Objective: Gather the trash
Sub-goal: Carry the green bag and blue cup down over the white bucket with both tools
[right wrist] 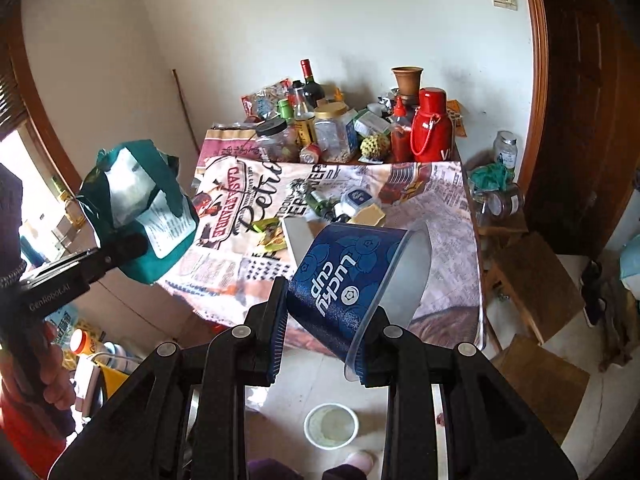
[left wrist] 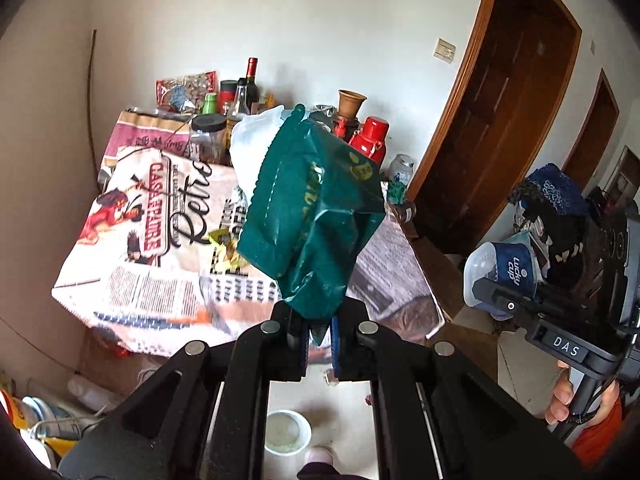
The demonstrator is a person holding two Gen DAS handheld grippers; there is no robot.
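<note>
My left gripper (left wrist: 319,332) is shut on a crumpled dark green foil bag (left wrist: 312,208) and holds it up in the air in front of the table; the bag also shows in the right wrist view (right wrist: 140,208). My right gripper (right wrist: 322,332) is shut on a blue plastic "Lucky cup" (right wrist: 352,280), tilted on its side, above the floor before the table. The cup also shows in the left wrist view (left wrist: 508,272). More wrappers (right wrist: 272,236) and small packets (right wrist: 360,200) lie on the tablecloth.
The table (right wrist: 440,240) has a printed newspaper-style cloth; bottles, jars and a red flask (right wrist: 430,124) crowd its far edge. A white round container (right wrist: 331,426) stands on the floor below. Wooden stools (right wrist: 532,280) stand right, clutter lies on the floor left.
</note>
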